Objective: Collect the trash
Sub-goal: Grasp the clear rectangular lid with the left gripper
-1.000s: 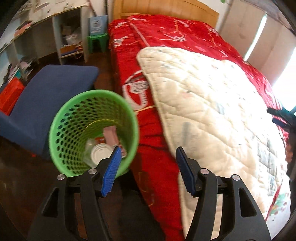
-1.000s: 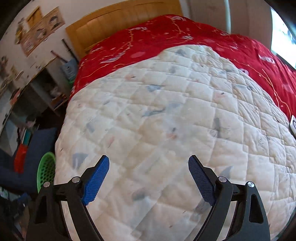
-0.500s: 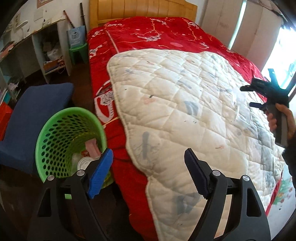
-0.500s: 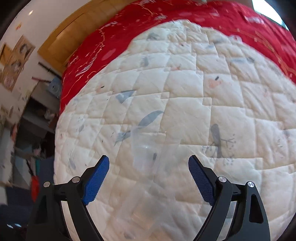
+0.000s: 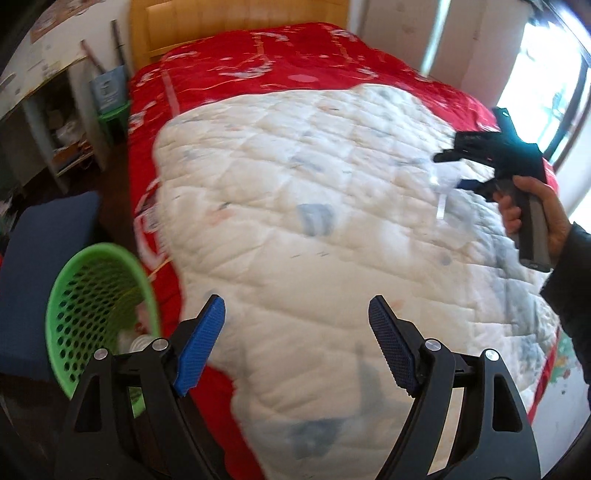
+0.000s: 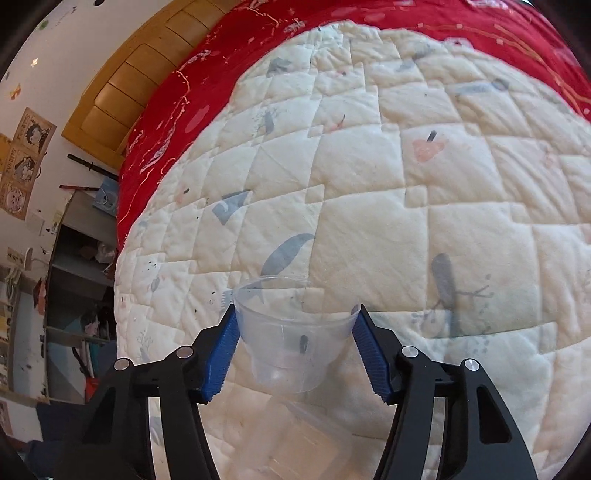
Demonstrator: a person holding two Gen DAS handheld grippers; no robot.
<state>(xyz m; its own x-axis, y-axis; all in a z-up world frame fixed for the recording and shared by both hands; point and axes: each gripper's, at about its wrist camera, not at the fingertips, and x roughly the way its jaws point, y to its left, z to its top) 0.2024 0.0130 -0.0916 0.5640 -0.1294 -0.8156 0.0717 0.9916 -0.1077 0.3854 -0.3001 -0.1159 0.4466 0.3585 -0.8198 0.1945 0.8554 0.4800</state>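
Observation:
My right gripper (image 6: 295, 343) is shut on a clear plastic cup (image 6: 291, 332), its blue pads pressed on both sides of the cup, just above the white quilt (image 6: 369, 206). In the left wrist view the right gripper (image 5: 461, 170) shows at the right over the quilt (image 5: 295, 221), with the cup (image 5: 443, 184) faint between its fingers. My left gripper (image 5: 295, 343) is open and empty above the quilt's near edge. A green perforated trash basket (image 5: 92, 310) stands on the floor at the lower left, with some trash inside.
A red bedspread (image 5: 258, 66) covers the bed below a wooden headboard (image 5: 236, 22). A blue cushioned seat (image 5: 40, 254) stands left of the basket. Shelves (image 5: 55, 122) line the left wall. A clear flat plastic piece (image 6: 295, 443) lies on the quilt beneath the right gripper.
My right gripper has closed on the clear cup on the quilt. My left gripper has swung right, away from the basket and over the bed.

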